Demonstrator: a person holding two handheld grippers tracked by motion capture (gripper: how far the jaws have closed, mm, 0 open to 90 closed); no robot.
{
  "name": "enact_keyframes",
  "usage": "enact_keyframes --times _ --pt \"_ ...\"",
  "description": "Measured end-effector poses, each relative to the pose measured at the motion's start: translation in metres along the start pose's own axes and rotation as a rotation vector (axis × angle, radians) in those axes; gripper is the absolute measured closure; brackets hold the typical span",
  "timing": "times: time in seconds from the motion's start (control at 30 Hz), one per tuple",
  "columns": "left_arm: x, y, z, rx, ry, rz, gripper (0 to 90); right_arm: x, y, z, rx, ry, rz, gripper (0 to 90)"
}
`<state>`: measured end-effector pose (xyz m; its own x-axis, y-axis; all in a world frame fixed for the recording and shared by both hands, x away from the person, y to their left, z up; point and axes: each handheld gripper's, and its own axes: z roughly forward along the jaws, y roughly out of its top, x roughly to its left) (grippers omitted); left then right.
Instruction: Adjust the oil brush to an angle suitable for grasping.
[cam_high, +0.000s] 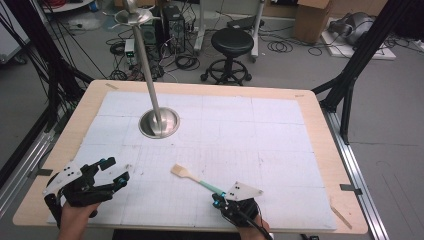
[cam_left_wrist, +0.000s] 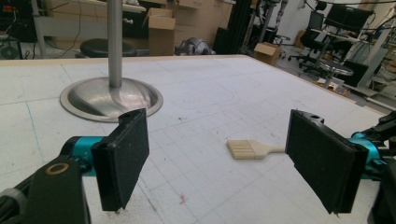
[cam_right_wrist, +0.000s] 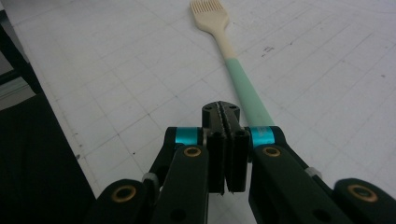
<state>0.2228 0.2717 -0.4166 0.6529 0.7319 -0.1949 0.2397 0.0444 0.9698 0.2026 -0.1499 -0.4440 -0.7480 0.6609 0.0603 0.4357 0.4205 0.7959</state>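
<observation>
1. Nearest to me in the right gripper view are the two black jaws of my right gripper (cam_right_wrist: 226, 154), pressed flat together with nothing between the pads.
2. The brush (cam_right_wrist: 232, 60) lies on the white gridded mat (cam_right_wrist: 116, 70) just past those jaws. Its mint-green handle end runs down beside and behind the right-hand jaw, its pale bristle head pointing away from me.
3. So the jaws have shut beside the handle, not on it; I would not call this a grip.
4. From the high view, the right gripper (cam_high: 221, 200) sits at the near edge of the table (cam_high: 320, 130), at the handle end of the brush (cam_high: 192, 177), which slants away toward the middle of the mat.
5. My left gripper (cam_high: 116, 172) rests at the near left corner, well apart from the brush, its jaws spread wide and holding nothing. In its own view the brush head (cam_left_wrist: 245, 149) shows between the jaws but far beyond them.
6. A metal stand (cam_high: 159, 122) with a round base stands further back on the mat, clear of the work.
7. My judgement: the step in hand is picking up the brush. The next move calls for reopening the right jaws, shifting sideways to straddle the green handle, then closing.
</observation>
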Motion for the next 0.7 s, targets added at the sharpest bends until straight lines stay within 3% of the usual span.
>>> enact_keyframes --times 0.23,0.7 --pt "0.001 0.000 -0.001 0.000 0.001 -0.003 22.0 -0.005 -0.004 0.003 0.051 -0.023 0.020 88.7" --pt "0.001 0.000 0.000 0.006 0.003 -0.005 22.3 -0.024 -0.002 0.004 0.047 -0.098 0.062 88.3"
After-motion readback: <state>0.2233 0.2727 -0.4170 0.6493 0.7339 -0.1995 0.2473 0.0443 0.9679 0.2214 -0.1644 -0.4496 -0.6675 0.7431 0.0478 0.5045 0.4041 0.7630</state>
